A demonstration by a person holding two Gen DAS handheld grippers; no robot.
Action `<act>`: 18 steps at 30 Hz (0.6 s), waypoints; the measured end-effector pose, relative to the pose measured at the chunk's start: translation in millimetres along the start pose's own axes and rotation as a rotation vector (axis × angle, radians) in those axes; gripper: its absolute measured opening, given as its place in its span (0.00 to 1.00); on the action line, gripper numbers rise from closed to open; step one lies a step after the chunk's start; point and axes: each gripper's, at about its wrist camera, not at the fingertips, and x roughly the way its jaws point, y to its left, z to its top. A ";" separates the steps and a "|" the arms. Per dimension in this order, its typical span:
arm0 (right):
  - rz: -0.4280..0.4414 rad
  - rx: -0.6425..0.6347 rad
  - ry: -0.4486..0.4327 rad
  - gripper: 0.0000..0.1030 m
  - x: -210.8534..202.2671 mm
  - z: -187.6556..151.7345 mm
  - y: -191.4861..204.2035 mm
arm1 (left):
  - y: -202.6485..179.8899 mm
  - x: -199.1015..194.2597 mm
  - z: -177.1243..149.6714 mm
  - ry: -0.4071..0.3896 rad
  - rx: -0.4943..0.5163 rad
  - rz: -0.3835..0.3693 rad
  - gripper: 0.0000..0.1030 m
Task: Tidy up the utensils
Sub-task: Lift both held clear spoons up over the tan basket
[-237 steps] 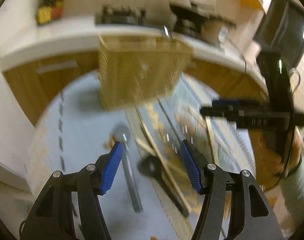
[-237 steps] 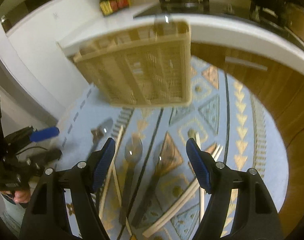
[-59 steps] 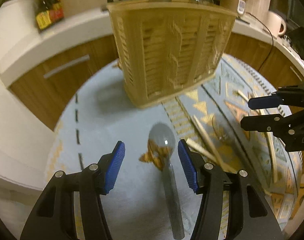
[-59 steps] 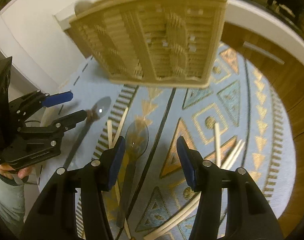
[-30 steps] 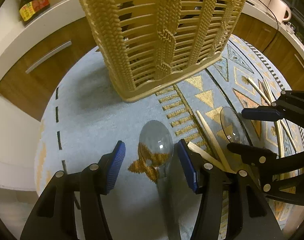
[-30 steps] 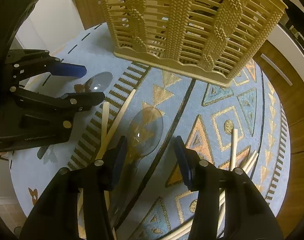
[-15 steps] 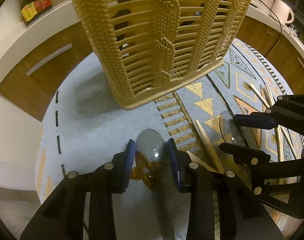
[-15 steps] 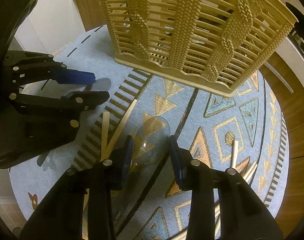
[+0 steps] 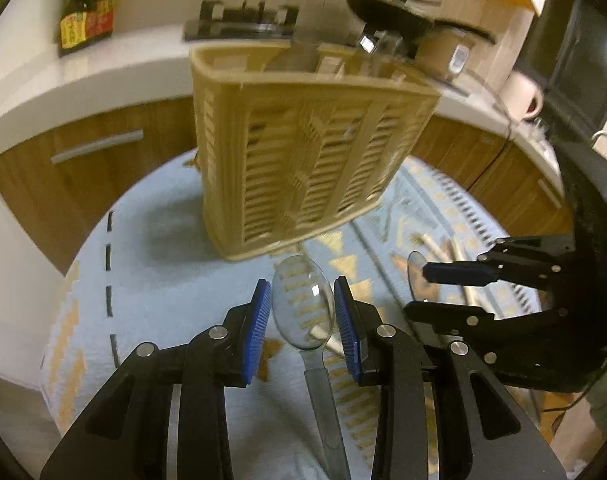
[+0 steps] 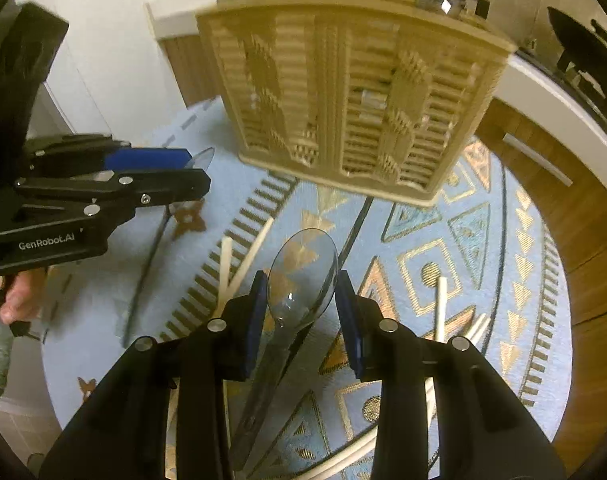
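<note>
My left gripper (image 9: 302,314) is shut on the bowl of a clear plastic spoon (image 9: 303,304) and holds it above the round blue patterned mat (image 9: 163,292). My right gripper (image 10: 301,308) is shut on the bowl of a second clear spoon (image 10: 301,280), also lifted off the mat. The tan woven utensil basket (image 9: 303,152) stands ahead of both grippers at the mat's far side; it also shows in the right wrist view (image 10: 351,92). Pale chopsticks (image 10: 243,264) lie on the mat below.
More chopsticks (image 10: 439,304) lie at the mat's right side. The right gripper shows at right in the left wrist view (image 9: 483,292), the left gripper at left in the right wrist view (image 10: 103,184). Wooden cabinets (image 9: 83,160) and a white counter with sauce bottles (image 9: 87,4) ring the table.
Both grippers have closed on the spoon bowls and lifted the spoons off the mat, pulling back from the basket.
</note>
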 end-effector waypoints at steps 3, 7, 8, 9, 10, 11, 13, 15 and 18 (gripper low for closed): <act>0.024 -0.003 -0.059 0.30 -17.6 -5.0 -1.1 | -3.4 -25.8 -8.7 -0.069 0.002 -0.036 0.30; 0.040 -0.015 -0.138 0.30 -42.5 -5.8 -3.2 | -6.9 -61.0 -11.5 -0.192 0.016 -0.091 0.30; 0.043 -0.016 -0.155 0.30 -48.6 -5.4 -6.6 | -8.9 -66.6 -11.0 -0.217 0.018 -0.100 0.30; 0.044 -0.017 -0.181 0.30 -58.2 -6.6 -3.5 | -9.8 -72.1 -10.2 -0.244 0.019 -0.109 0.30; 0.043 -0.017 -0.202 0.30 -64.0 -6.0 -3.9 | -10.5 -80.6 -8.8 -0.273 0.019 -0.119 0.30; 0.042 -0.017 -0.218 0.30 -66.1 -6.9 -2.6 | -12.7 -88.1 -6.7 -0.301 0.020 -0.120 0.30; 0.040 -0.012 -0.263 0.30 -77.6 -2.4 -5.1 | -17.6 -101.2 -1.3 -0.351 0.024 -0.116 0.30; 0.033 -0.002 -0.305 0.30 -91.0 1.7 -5.4 | -18.0 -113.3 5.6 -0.386 0.033 -0.110 0.30; 0.017 0.018 -0.365 0.30 -109.6 8.1 -8.5 | -26.8 -130.8 19.6 -0.446 0.059 -0.084 0.30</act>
